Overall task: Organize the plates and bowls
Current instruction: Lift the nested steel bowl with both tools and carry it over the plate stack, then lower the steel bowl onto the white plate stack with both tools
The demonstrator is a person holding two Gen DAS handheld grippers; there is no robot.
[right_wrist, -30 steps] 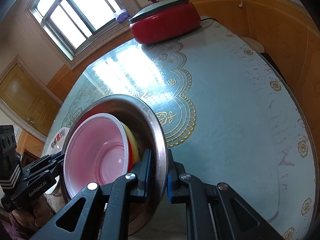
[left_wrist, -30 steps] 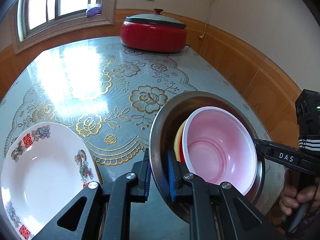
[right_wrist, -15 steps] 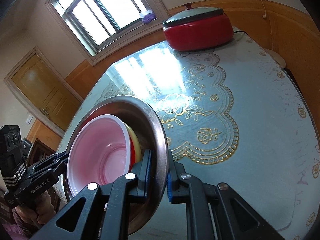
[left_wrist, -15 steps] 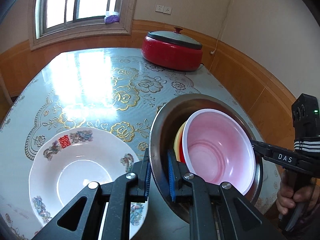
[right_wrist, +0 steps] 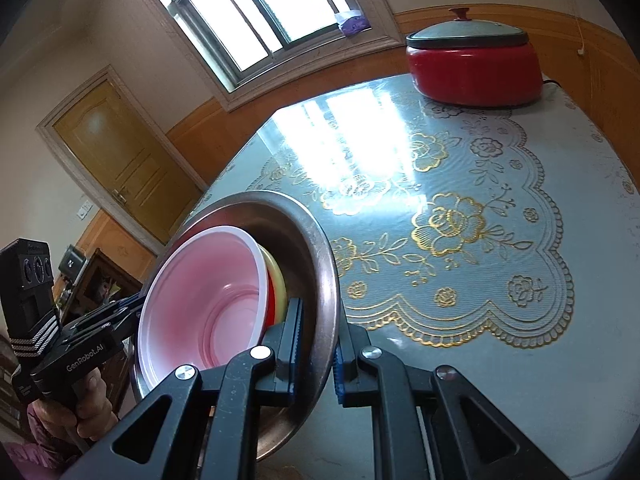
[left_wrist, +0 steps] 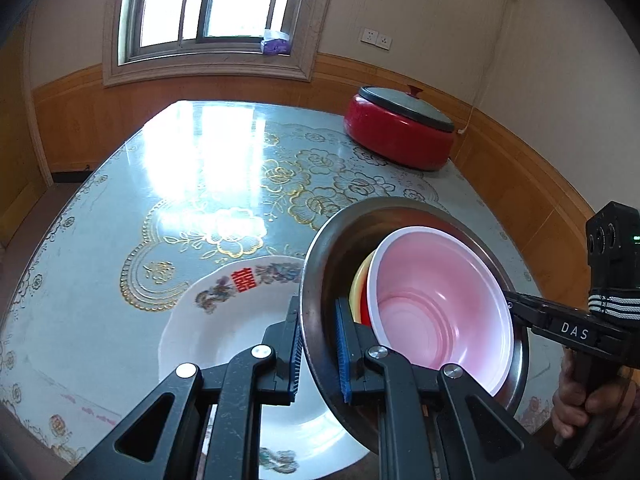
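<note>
- A steel bowl (left_wrist: 332,248) is held in the air above the tabletop (left_wrist: 120,280), tilted with its opening toward the viewer's side, carried from two opposite edges.
- The left tongs (left_wrist: 318,354) are clamped narrow on the bowl's rim at 6 o'clock in the left wrist view; the right tongs (right_wrist: 318,354) pinch the opposite rim, seen at 6 o'clock in the right wrist view.
- Nested inside sit a pink plastic bowl (left_wrist: 436,312), with a red and a yellow bowl (left_wrist: 357,284) behind it.
- Handling, as a judgement: the steel is stiff and smooth, so thin rim grips may slip; the plastic bowls are light and loose and could slide out if the tilt grows. The rim is the only sensible hold.
- Only the left wrist view shows a white patterned plate (left_wrist: 224,320) lying on the tabletop beneath the bowl, from 6 to 9 o'clock; likely ceramic and fragile.
- Only the right wrist view shows a wooden door (right_wrist: 120,160) at 9 o'clock.
- Both views show a red lidded cooker (left_wrist: 400,136) at the tabletop's far edge, around 1 o'clock.
</note>
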